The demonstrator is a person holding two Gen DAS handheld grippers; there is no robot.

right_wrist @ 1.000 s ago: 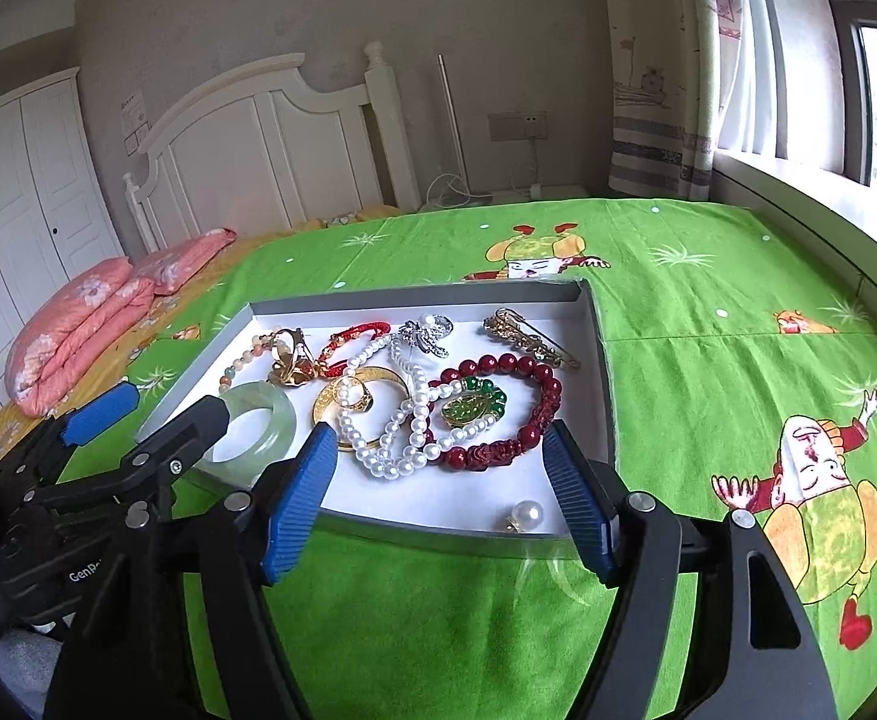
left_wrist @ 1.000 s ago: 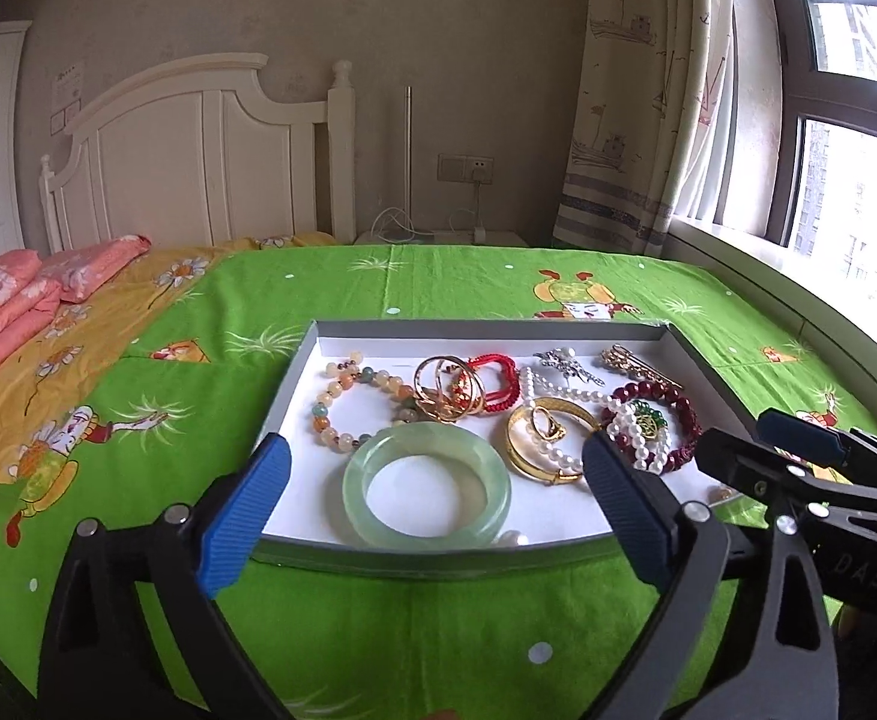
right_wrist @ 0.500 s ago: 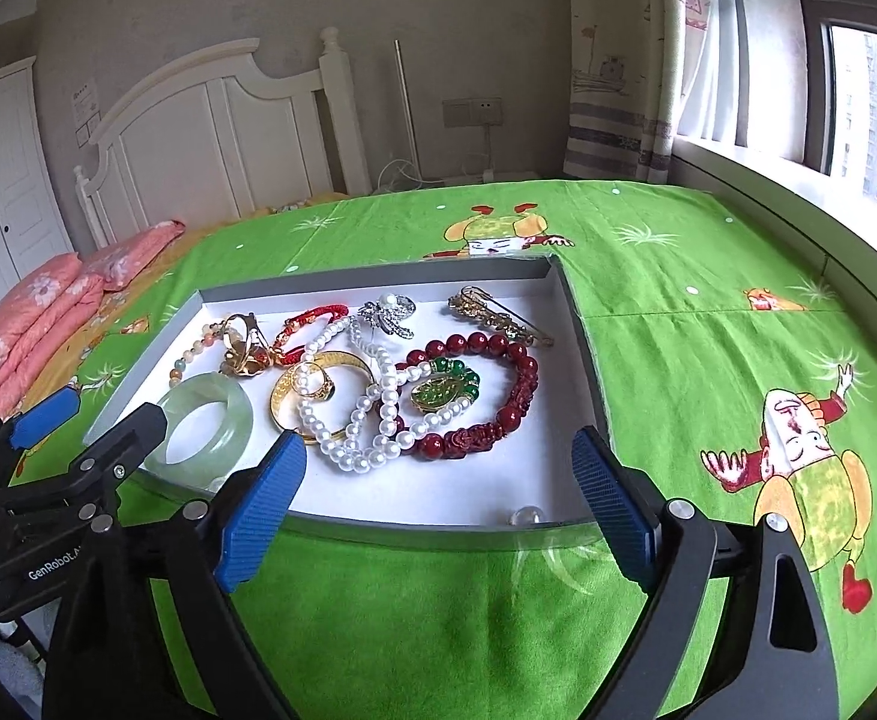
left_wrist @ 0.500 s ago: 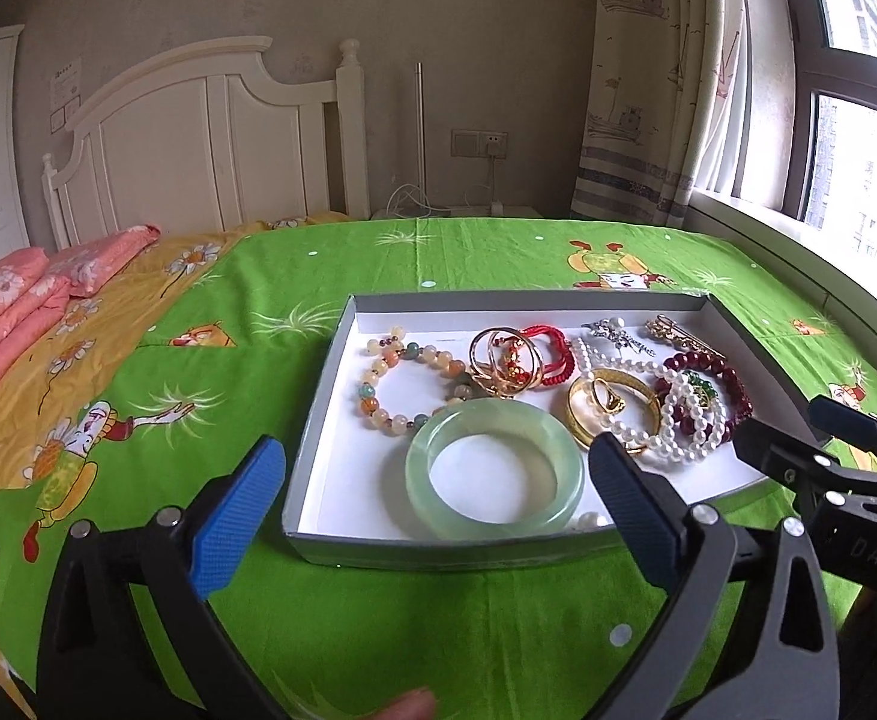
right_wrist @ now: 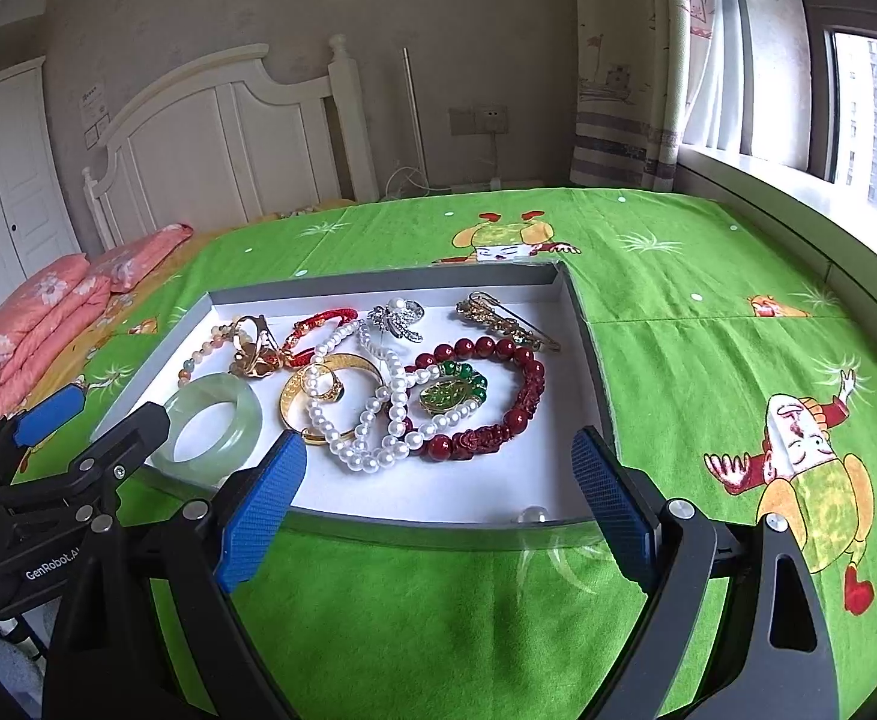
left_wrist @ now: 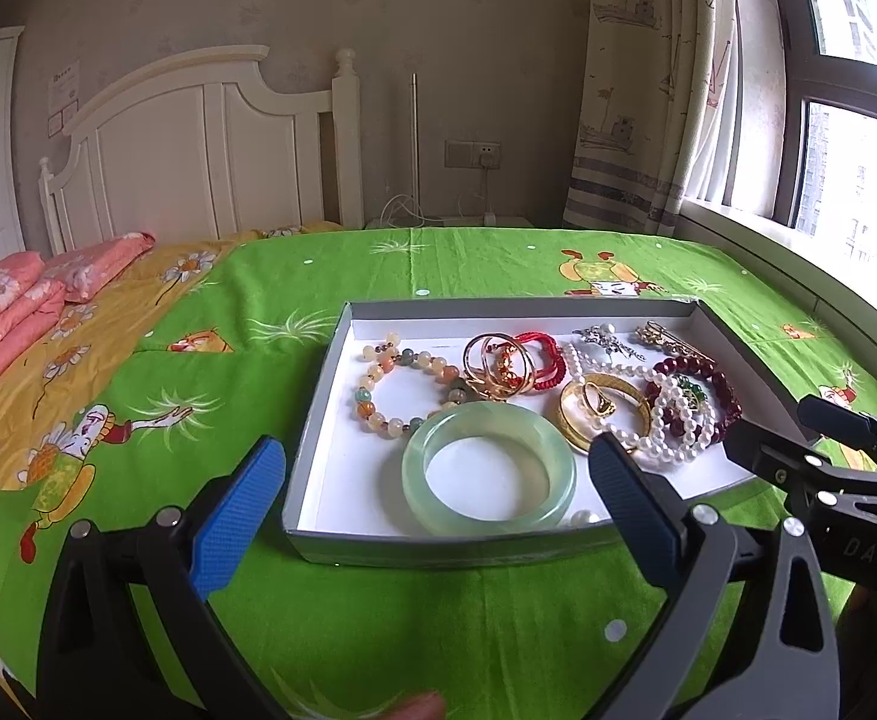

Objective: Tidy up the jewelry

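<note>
A grey tray [left_wrist: 318,408] [right_wrist: 588,330] with a white floor lies on the green bedspread. In it are a pale green jade bangle [left_wrist: 489,471] [right_wrist: 213,429], a pastel bead bracelet [left_wrist: 402,387], gold rings with a red cord [left_wrist: 507,366], a gold bangle [right_wrist: 333,396], a pearl string [right_wrist: 378,414], a dark red bead bracelet [right_wrist: 498,414], a silver brooch [right_wrist: 399,318] and a gold pin [right_wrist: 504,321]. My left gripper [left_wrist: 438,498] is open and empty at the tray's near edge, over the jade bangle. My right gripper [right_wrist: 438,492] is open and empty at the near right edge.
A loose pearl [right_wrist: 531,515] lies at the tray's near rim. The bed has a white headboard [left_wrist: 198,162] and pink pillows [left_wrist: 12,300] at the far left. A curtain [left_wrist: 648,90] and window [left_wrist: 858,150] are on the right.
Both grippers have shifted left and drawn slightly nearer the tray. The tray now sits further right in the left wrist view. Both stay open.
</note>
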